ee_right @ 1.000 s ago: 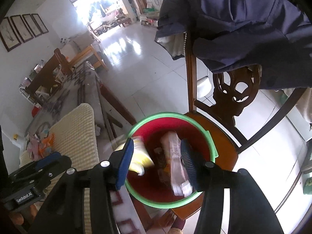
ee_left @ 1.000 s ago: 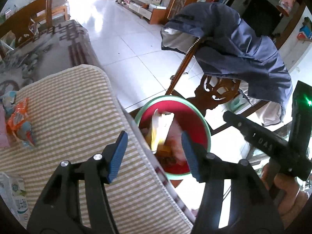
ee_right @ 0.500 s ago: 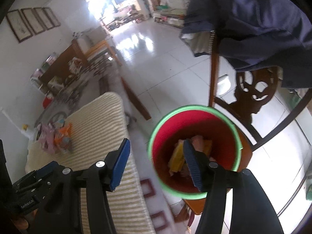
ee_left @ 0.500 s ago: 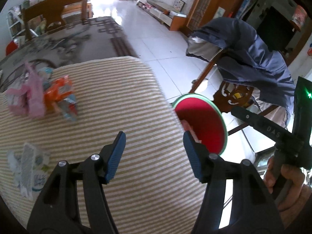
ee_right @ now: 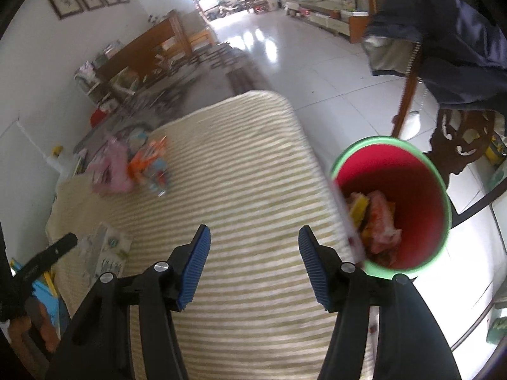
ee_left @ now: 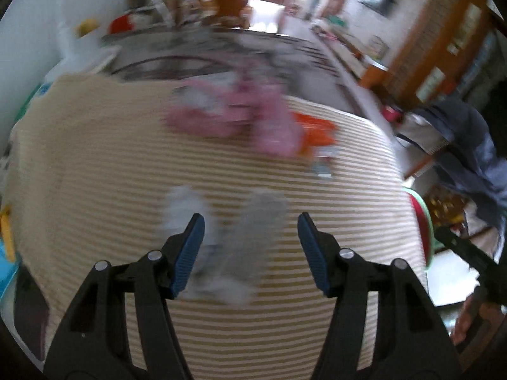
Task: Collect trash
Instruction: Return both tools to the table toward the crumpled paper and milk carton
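Observation:
A red bucket with a green rim (ee_right: 393, 202) stands on a chair at the table's right edge and holds several wrappers (ee_right: 377, 221); its rim also shows in the left wrist view (ee_left: 420, 221). On the striped tablecloth (ee_right: 247, 190) lie a pink wrapper (ee_left: 240, 117) (ee_right: 111, 171), an orange wrapper (ee_left: 317, 133) (ee_right: 147, 161) and a whitish wrapper (ee_left: 221, 240) (ee_right: 101, 253). My left gripper (ee_left: 250, 247) is open and empty, just above the whitish wrapper. My right gripper (ee_right: 253, 259) is open and empty above the cloth, left of the bucket.
A wooden chair (ee_right: 453, 145) with a dark blue jacket (ee_right: 443, 44) over its back stands right of the table. A patterned table (ee_right: 190, 72) and shelves lie beyond. The tiled floor (ee_right: 317, 63) is at the far right. The left wrist view is blurred.
Both grippers have swung left, away from the bucket and over the striped cloth. The left gripper now faces the wrappers on the table. Both stay open and empty.

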The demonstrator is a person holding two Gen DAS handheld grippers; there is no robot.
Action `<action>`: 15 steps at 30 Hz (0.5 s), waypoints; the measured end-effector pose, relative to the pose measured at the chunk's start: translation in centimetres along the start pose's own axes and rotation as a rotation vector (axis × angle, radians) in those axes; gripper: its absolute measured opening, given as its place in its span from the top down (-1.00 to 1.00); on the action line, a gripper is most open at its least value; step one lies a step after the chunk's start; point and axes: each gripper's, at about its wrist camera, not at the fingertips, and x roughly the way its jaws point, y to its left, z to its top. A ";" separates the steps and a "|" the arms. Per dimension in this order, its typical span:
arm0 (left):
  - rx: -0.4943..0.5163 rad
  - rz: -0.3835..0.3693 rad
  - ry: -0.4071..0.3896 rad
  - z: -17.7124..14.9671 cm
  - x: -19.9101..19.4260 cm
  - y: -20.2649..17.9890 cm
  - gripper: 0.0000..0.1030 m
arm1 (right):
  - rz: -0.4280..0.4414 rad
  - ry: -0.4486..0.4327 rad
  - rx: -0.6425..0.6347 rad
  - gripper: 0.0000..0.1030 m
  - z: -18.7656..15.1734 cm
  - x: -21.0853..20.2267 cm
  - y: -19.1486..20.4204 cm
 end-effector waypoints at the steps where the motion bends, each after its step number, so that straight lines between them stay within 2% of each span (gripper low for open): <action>1: -0.027 0.008 0.010 0.0 0.1 1.6 -0.13 | 0.003 0.007 -0.009 -0.09 -0.4 0.2 1.0; 6: -0.078 -0.033 0.078 0.3 1.4 5.8 -0.12 | 0.007 0.016 -0.030 -0.10 -1.8 0.4 4.6; 12: -0.054 -0.069 0.168 0.2 4.8 6.4 -0.13 | -0.012 -0.020 -0.027 -0.23 -3.3 -0.5 7.3; 15: -0.043 -0.117 0.186 0.4 5.7 6.7 -0.13 | -0.015 -0.015 -0.004 -0.23 -4.0 -0.3 8.1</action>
